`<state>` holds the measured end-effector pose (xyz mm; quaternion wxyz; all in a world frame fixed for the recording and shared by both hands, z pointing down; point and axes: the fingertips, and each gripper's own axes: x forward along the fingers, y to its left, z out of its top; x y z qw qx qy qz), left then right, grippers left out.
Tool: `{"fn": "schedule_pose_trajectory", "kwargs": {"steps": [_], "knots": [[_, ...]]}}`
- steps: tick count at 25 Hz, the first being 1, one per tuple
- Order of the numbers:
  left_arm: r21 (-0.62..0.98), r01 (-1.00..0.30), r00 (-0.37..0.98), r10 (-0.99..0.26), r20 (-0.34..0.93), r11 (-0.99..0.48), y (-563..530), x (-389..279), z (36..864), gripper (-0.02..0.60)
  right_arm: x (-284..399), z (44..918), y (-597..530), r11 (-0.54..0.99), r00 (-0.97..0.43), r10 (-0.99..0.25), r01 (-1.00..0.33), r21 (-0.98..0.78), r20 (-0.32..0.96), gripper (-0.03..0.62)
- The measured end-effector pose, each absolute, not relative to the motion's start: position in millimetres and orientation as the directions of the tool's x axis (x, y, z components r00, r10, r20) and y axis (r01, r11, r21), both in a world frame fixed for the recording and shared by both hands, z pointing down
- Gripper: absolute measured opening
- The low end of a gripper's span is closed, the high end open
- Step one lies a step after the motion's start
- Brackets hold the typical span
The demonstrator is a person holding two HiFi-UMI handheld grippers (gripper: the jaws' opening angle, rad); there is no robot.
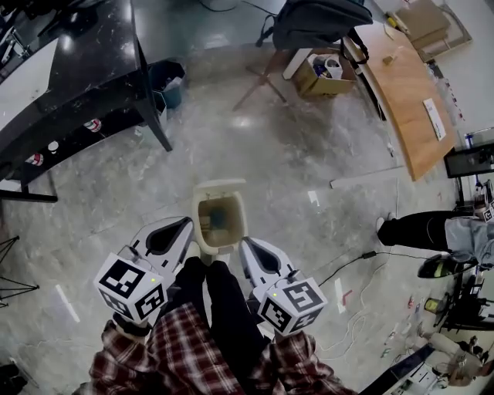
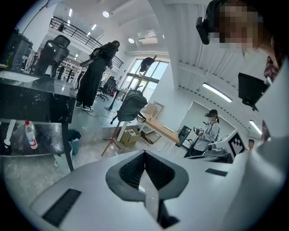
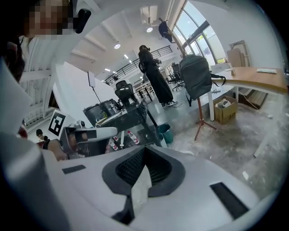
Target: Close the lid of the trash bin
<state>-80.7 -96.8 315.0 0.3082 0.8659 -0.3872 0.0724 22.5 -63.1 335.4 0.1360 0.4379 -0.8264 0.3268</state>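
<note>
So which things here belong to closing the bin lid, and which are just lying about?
Job: trash bin, its open lid, left gripper, right gripper, both jaws shut and empty.
Lying about: cardboard box, teal bucket, wooden table, black table, backpack.

The trash bin (image 1: 219,222) stands on the floor (image 1: 293,154), seemingly just ahead, between left gripper (image 1: 187,224) and right gripper (image 1: 246,244).

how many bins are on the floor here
2. A beige trash bin stands open just ahead of the person's feet; a teal bin sits by the black table leg. Others may be hidden.
</note>
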Motion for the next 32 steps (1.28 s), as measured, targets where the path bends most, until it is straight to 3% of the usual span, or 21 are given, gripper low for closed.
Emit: {"fn": "schedule_pose_trajectory", "kwargs": {"steps": [7,20,32], "knots": [[0.485,-0.719,0.691,-0.58,0.43,-0.497,-102.3,-60.0,397.2,0.012,24.9,411.1,-67.7,0.386,-0.603,-0.582,-0.795,-0.468,0.545,0.012],[0.471,-0.701,0.713,-0.551,0.434,-0.536,-153.4,-25.8,489.9,0.012,48.1,521.6,-84.8,0.346,-0.608,-0.53,-0.792,-0.503,0.592,0.012],[0.389,-0.632,0.754,-0.418,0.507,-0.67,-227.5,-27.7,522.5,0.012,39.1,536.9,-87.9,0.334,-0.635,-0.491,-0.769,-0.545,0.596,0.012]]}}
